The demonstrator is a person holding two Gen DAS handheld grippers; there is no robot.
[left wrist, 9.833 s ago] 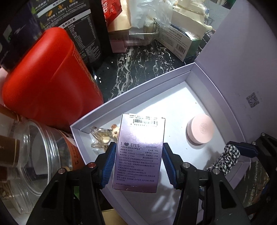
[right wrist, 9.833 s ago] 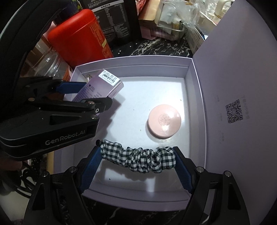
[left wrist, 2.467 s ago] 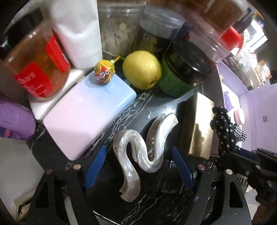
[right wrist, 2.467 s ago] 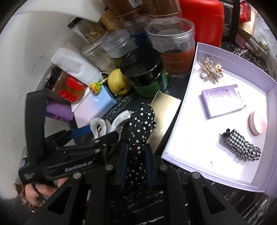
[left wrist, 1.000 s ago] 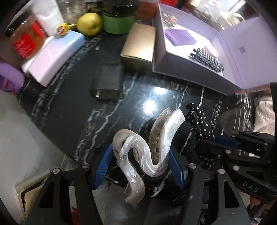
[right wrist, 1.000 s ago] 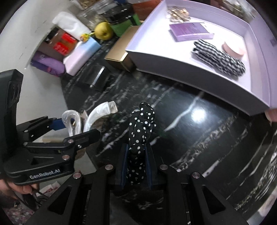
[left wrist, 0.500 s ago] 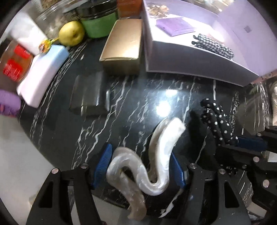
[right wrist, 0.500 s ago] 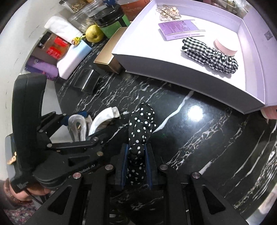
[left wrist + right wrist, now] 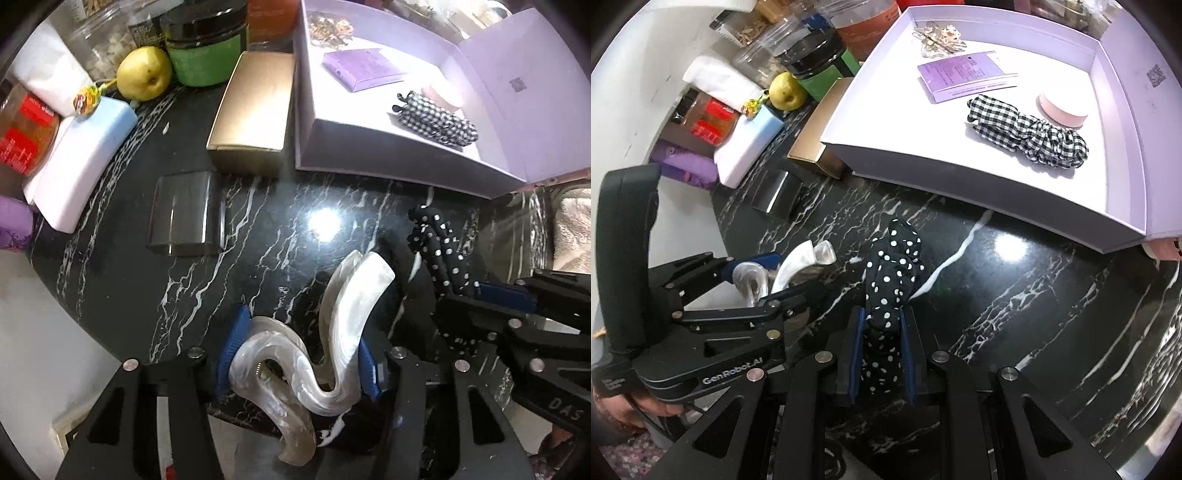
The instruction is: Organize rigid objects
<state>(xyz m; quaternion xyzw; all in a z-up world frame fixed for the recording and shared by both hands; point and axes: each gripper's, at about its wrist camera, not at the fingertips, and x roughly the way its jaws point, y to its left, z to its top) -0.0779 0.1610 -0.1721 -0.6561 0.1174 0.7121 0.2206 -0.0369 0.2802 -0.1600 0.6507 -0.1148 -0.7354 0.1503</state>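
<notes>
My left gripper (image 9: 299,354) is shut on a pearly white S-shaped hair claw (image 9: 332,332), held above the near edge of the black marble counter. My right gripper (image 9: 882,332) is shut on a black polka-dot scrunchie (image 9: 894,269); it also shows in the left wrist view (image 9: 439,251). The open lilac box (image 9: 960,162) lies ahead and holds a gold hair clip (image 9: 938,37), a purple carton (image 9: 964,74), a checked scrunchie (image 9: 1027,133) and a pink round tin (image 9: 1062,107). The left gripper (image 9: 783,266) sits left of my right one.
A gold box (image 9: 255,110) lies against the lilac box's left side. A dark smoky case (image 9: 184,214) and a pale blue-pink block (image 9: 81,162) lie on the counter. A pear (image 9: 144,74), a green jar (image 9: 203,48) and other jars crowd the back left.
Both grippers have drawn closer to the lilac box, which looks larger now. Each still holds its item: the hair claw and the polka-dot scrunchie.
</notes>
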